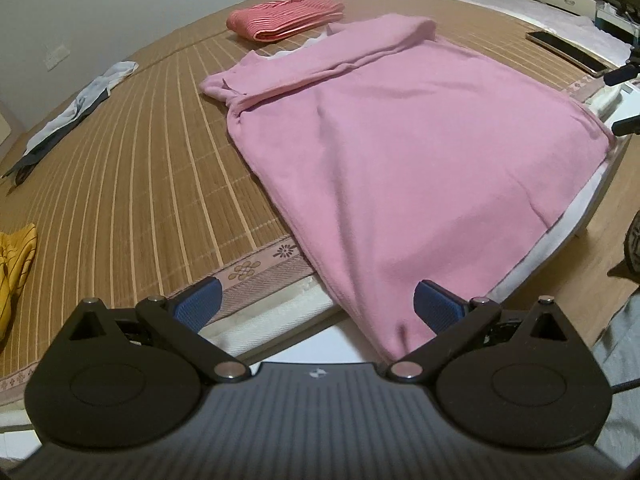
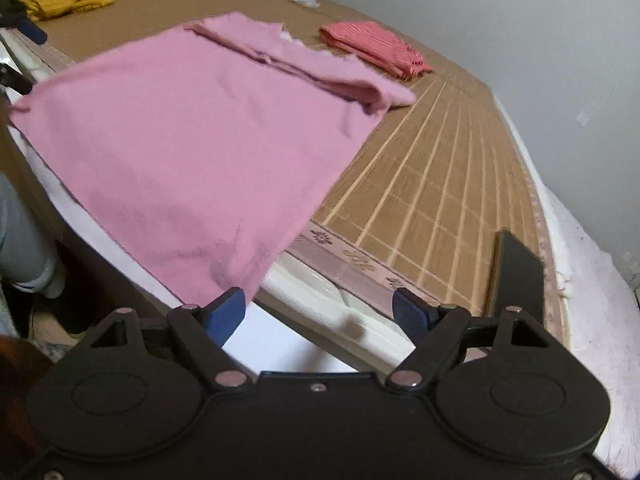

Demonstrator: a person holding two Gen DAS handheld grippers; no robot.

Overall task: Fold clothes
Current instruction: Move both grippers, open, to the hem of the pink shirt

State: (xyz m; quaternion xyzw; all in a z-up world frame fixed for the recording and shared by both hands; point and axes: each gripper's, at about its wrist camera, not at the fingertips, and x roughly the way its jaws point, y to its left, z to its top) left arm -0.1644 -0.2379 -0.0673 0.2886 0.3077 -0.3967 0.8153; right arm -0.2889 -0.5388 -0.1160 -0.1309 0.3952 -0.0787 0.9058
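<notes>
A pink top (image 1: 400, 152) lies flat on the bamboo mat (image 1: 140, 160) of a bed, its sleeves folded across the chest. The near hem corner hangs over the bed's edge. My left gripper (image 1: 318, 304) is open at that edge; the hanging corner sits between its blue pads, close to the right pad (image 1: 436, 304). In the right wrist view the pink top (image 2: 192, 140) spreads to the left. My right gripper (image 2: 320, 312) is open above the mattress edge. The other hem corner ends at its left pad (image 2: 226, 312); nothing is pinched.
A folded coral striped garment (image 1: 286, 18) lies beyond the top. A yellow garment (image 1: 14, 272) and a grey-and-white one (image 1: 76, 108) lie to the left. A phone (image 1: 568, 50) rests far right. A person's grey trouser leg (image 2: 20, 240) stands beside the bed.
</notes>
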